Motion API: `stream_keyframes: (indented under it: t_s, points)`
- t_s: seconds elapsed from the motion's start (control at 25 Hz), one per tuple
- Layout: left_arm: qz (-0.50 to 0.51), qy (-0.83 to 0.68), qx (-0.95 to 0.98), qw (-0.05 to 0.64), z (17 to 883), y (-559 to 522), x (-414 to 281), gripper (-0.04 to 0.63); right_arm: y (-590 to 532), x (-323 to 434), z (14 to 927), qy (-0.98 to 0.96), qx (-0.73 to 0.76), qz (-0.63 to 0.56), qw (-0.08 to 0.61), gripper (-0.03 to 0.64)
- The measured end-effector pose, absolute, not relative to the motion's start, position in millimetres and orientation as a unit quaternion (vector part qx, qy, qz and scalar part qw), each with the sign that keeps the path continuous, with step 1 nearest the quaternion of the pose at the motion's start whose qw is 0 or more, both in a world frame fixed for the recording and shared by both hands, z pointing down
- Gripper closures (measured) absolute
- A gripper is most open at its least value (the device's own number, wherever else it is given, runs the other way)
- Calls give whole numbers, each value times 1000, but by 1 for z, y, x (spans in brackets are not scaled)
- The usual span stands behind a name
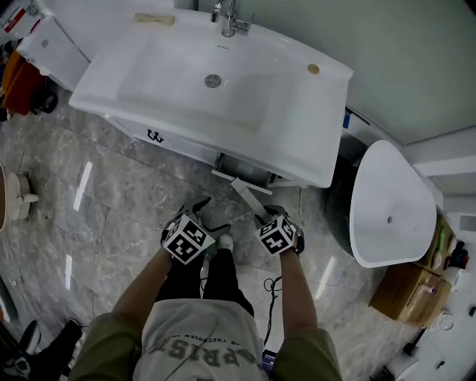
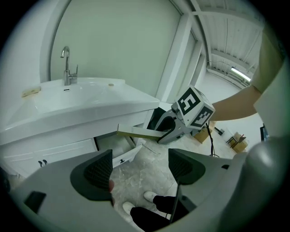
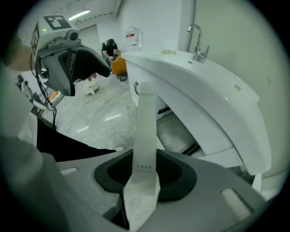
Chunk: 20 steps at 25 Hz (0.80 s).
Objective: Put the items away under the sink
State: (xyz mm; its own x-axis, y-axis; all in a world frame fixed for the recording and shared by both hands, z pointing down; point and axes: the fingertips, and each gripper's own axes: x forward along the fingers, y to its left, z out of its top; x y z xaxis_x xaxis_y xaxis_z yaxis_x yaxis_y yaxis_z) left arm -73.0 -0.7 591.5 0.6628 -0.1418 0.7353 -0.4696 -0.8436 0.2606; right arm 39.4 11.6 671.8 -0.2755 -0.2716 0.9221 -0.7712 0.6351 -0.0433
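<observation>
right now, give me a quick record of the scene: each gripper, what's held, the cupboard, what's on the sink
left gripper: jaws apart, nothing between them
right gripper: jaws shut on a long pale box
box direction: points toward the cupboard
cupboard: open, under the sink
on sink: faucet, beige item, small round item

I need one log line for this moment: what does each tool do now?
left tool: open, empty | right tool: shut on long box | box: pointing toward open cupboard under sink
</observation>
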Motion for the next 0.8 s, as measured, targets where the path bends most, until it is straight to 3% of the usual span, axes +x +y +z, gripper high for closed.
stream_keyframes:
  t_s: [0.52,0.8]
  points:
    - [387,-112,891,208,632,-41,-101,225,-17,21,755,-642,503,412,406,474]
    - [373,-117,894,217,652,-50,-95,225,-41,19,794,-635,516,417,396,474]
